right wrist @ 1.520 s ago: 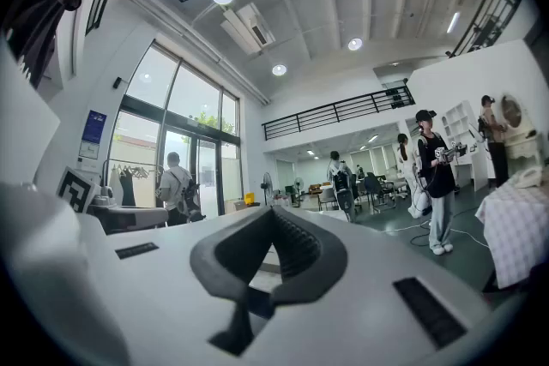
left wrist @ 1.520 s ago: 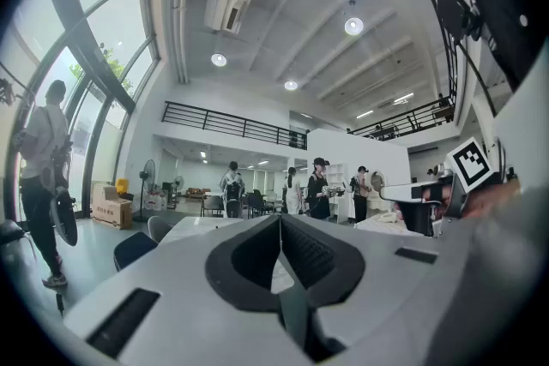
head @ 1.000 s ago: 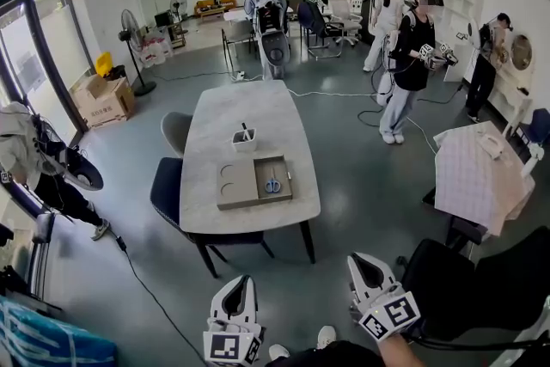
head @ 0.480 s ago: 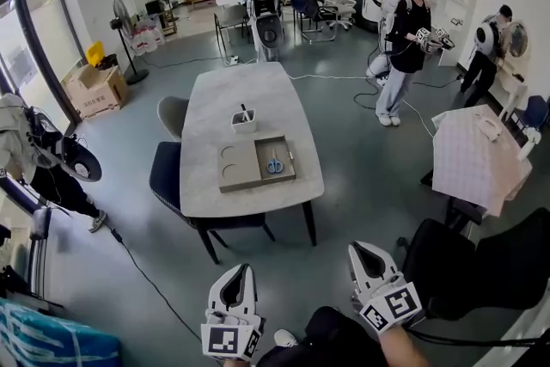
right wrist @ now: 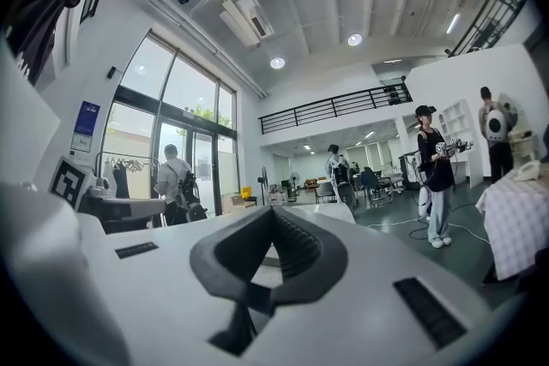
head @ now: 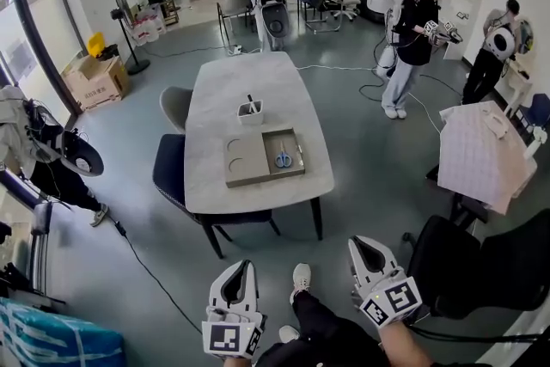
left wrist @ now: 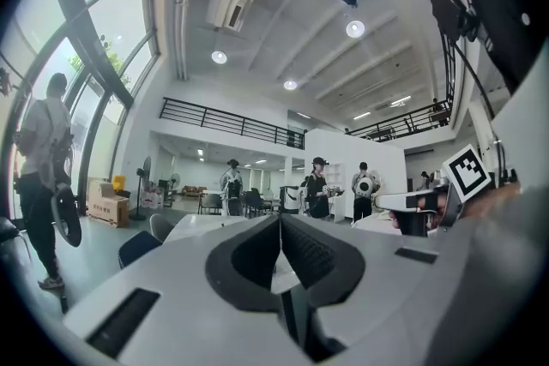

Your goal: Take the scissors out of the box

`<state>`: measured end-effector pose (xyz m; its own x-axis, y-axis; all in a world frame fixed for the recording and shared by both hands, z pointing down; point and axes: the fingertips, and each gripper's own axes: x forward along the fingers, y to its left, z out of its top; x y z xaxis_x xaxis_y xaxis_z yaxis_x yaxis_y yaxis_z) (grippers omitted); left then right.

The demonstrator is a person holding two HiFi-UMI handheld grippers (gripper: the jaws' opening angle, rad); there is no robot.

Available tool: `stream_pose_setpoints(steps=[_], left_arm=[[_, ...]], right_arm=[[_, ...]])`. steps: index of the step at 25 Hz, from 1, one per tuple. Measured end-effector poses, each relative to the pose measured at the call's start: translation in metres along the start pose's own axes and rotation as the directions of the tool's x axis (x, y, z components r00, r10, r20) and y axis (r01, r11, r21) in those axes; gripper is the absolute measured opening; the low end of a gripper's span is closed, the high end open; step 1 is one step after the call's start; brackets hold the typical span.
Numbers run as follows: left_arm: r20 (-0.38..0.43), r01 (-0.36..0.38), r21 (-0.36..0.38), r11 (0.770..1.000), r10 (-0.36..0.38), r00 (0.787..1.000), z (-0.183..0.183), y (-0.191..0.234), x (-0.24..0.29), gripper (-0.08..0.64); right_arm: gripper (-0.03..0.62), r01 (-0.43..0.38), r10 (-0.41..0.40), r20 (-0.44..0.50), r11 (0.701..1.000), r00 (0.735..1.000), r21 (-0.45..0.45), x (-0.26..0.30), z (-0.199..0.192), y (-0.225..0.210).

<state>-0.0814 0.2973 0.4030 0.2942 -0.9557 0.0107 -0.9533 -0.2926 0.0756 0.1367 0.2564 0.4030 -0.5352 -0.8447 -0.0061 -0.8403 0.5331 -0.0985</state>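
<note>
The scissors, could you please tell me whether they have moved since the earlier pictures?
No. The scissors still lie in the right half of the box; only the view shifted.

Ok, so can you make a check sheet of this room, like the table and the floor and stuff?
Surface: grey table, mostly bare.
Job's things: open box near the table's front edge, blue-handled scissors lying inside.
Clutter: white cup behind the box, a dark stick in it.
Grippers: left gripper and right gripper, jaws shut, empty, well short of the table.
Cables: black cable and white cable on the floor.
Surroundings: people standing, dark chair, cardboard boxes.
</note>
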Motion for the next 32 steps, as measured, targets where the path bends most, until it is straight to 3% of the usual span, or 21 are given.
stream_pose_setpoints(steps=[9, 19, 32], left_arm=[[-0.006, -0.018, 0.017, 1.000, 0.018, 1.000, 0.003, 0.046, 0.066, 0.017], [-0.025, -0.018, 0.022, 1.000, 0.019, 1.000, 0.007, 0.086, 0.170, 0.017], [-0.028, -0.072, 0.034, 0.997, 0.073, 0.997, 0.024, 0.115, 0.273, 0.017]], right_arm=[[-0.003, -0.043, 0.043, 0.027, 0.999, 0.999, 0.026, 0.083, 0.001, -0.021], [-0.003, -0.037, 0.037, -0.005, 0.998, 0.999, 0.049, 0.187, -0.003, -0.072], [-0.003, -0.094, 0.095, -0.021, 0.994, 0.995, 0.060, 0.291, 0.007, -0.132]])
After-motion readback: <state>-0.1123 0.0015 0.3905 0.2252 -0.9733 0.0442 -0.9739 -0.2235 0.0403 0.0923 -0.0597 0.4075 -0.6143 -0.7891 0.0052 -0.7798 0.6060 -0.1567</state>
